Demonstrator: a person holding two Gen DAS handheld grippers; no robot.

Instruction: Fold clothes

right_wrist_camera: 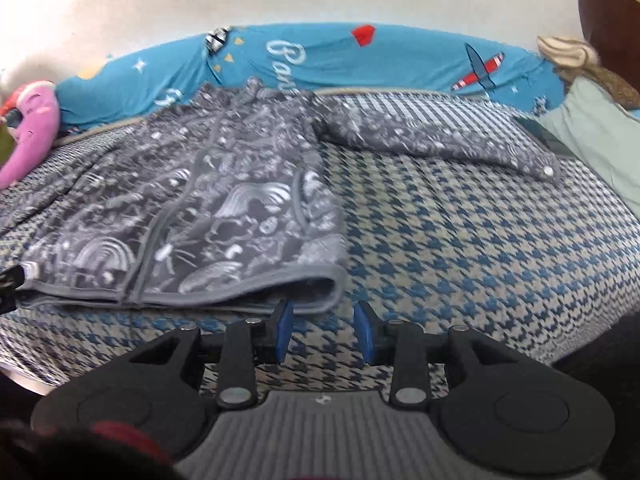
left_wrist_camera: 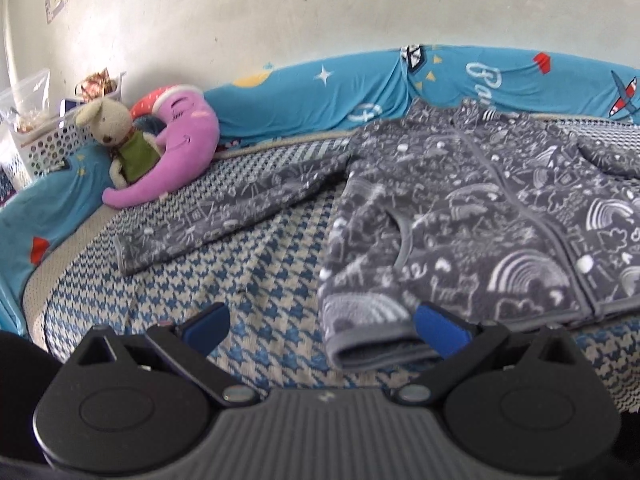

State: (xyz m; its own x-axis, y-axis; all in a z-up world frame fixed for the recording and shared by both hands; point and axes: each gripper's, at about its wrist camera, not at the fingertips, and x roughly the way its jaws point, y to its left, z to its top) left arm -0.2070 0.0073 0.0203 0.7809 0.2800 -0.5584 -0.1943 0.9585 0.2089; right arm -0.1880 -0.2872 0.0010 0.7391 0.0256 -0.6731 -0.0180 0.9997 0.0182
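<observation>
Houndstooth bedspread [left_wrist_camera: 256, 264], grey printed jacket [left_wrist_camera: 460, 216] spread flat, blue bolster [right_wrist_camera: 360, 60], possibly plaster wall [left_wrist_camera: 280, 12], both grippers' jaws spread

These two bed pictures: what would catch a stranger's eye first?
Probably the grey fleece jacket with white doodle print, spread flat with sleeves out on the blue-and-cream houndstooth bedspread. Next, the purple plush elephant and the cream stuffed rabbit in a green vest leaning on it, at the far left against the bright blue cartoon-print bumper. Both black, blue-padded grippers, left gripper and right gripper, sit open at the jacket's near hem.
</observation>
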